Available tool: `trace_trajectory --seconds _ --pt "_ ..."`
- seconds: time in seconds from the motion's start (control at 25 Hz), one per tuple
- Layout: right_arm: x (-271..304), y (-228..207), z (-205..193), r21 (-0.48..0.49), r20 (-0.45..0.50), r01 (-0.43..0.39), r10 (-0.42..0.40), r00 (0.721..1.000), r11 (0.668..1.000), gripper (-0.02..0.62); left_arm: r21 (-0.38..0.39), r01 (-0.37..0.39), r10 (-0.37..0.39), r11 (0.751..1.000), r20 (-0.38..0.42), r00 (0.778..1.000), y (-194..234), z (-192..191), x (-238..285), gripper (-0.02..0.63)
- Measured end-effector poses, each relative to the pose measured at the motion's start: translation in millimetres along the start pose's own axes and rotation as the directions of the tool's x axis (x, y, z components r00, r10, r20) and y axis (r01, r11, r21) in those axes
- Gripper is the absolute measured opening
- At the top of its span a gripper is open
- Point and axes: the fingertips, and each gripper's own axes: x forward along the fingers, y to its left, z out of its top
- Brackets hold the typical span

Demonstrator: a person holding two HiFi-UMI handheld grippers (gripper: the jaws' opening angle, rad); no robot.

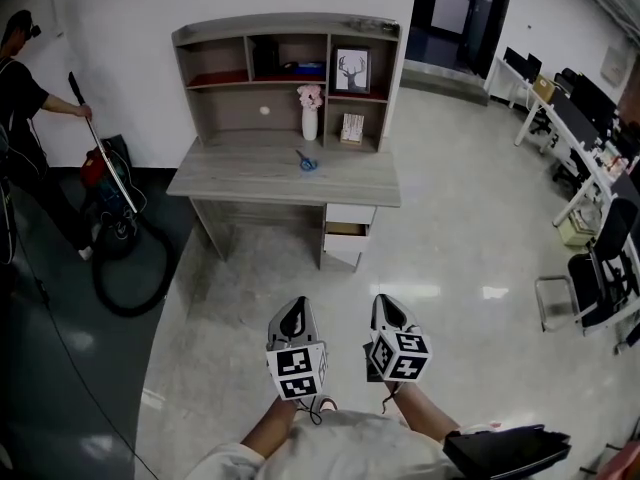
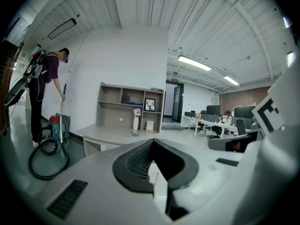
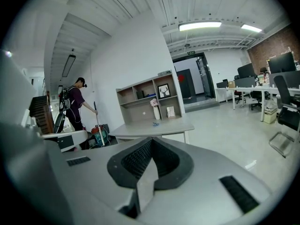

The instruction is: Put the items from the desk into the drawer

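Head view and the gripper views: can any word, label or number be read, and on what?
No text is readable anywhere.
Card on the desk shelf: print too small.
Sign above the doorway: too blurred.
Marker cubes: black-and-white squares, no words.

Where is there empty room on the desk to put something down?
The desk top is bare from its left edge to the small blue item, and along the front edge. The back right is crowded: the white vase and a small card stand there.
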Motion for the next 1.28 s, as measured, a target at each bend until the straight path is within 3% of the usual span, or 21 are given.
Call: trace_trajectory --seconds 0.6,0.92,1.28 --pt "45.3 -14.4 -3.3 0.010 -0.046 -0.032 0.032 0.998 0.999 -0.002 0.020 -0.005 0.005 1.000 -0.032 0.999 -3.4 3.3 53.5 -0.002" --pt "74.7 -28.4 -0.7 0.027 -0.053 0.010 -0.009 0.999 1.000 -0.002 0.046 0.028 -0.027 0.999 -0.041 0.999 2.3 7.8 91.0 -0.002" --pt "150.9 -34.8 28.7 0.002 -0.044 0.061 -0.060 0.997 0.998 -0.002 0.035 0.067 -0.067 0.997 -0.014 0.998 36.7 32.3 177.3 -0.002"
